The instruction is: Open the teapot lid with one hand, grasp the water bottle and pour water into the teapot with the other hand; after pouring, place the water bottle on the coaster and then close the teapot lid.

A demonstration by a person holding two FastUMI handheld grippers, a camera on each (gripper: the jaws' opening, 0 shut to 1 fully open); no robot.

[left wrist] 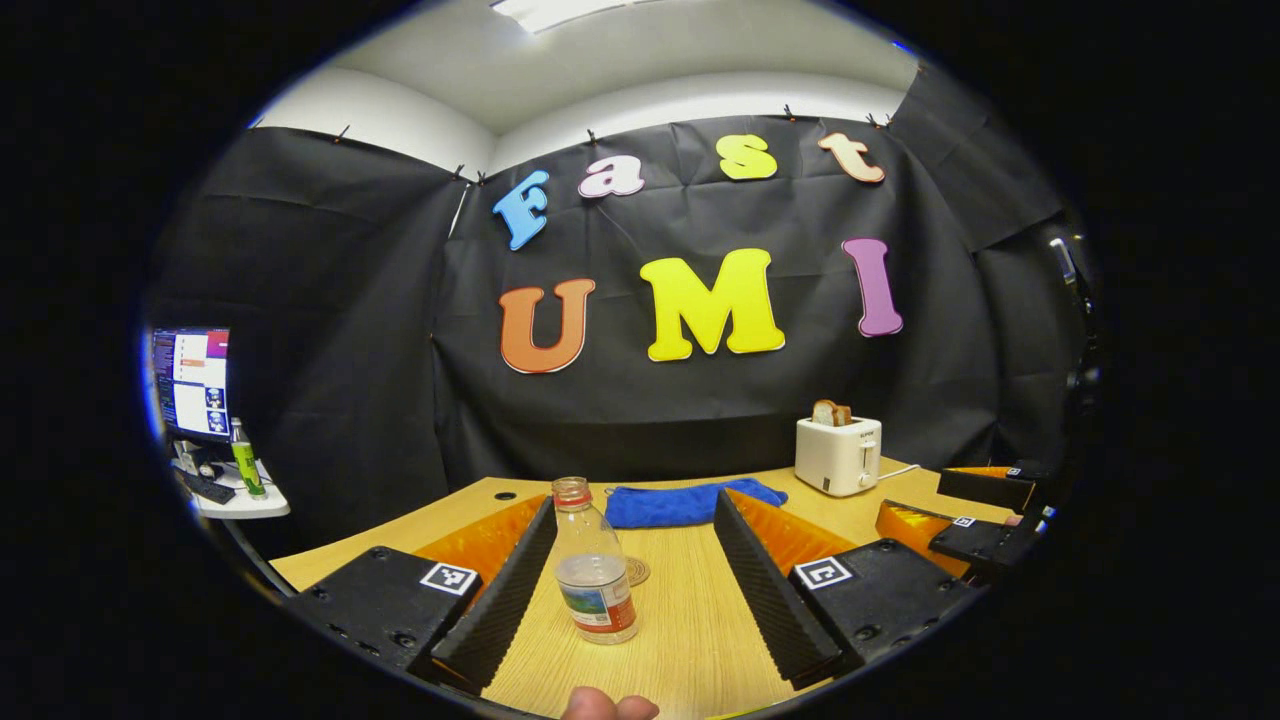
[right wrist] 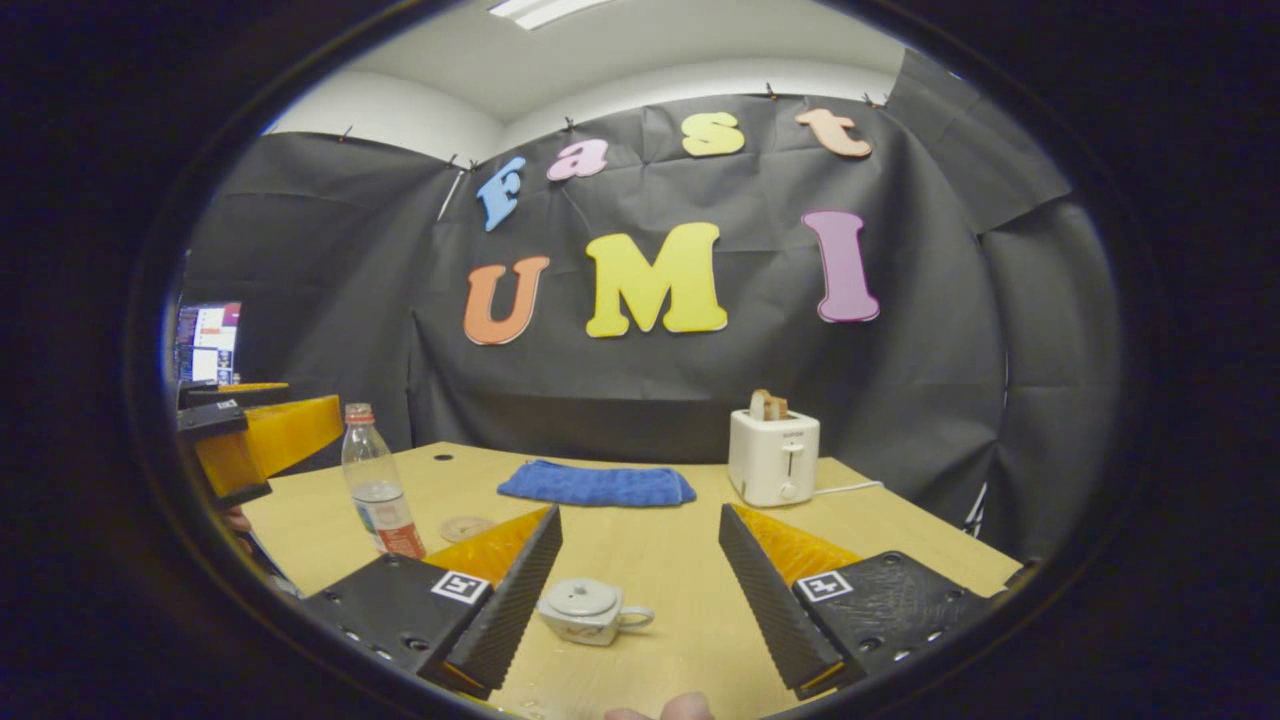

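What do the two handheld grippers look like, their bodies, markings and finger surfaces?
The left gripper and the right gripper are built alike: two long wedge-shaped fingers with ribbed inner faces and orange side panels, each running back to a black block with screw holes and a small square black-and-white tag on top. A bare fingertip of the holding hand peeks in below. No sleeve or cable is visible.

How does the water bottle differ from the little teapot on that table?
The water bottle is tall, slim and see-through, with water low inside; the teapot is squat, pale and opaque. The water bottle bears a coloured label, while the teapot looks plain. The teapot has a side handle and its lid on; the water bottle has no handle, and whether it is capped is unclear. Both stand upright on the wooden table, ungripped.
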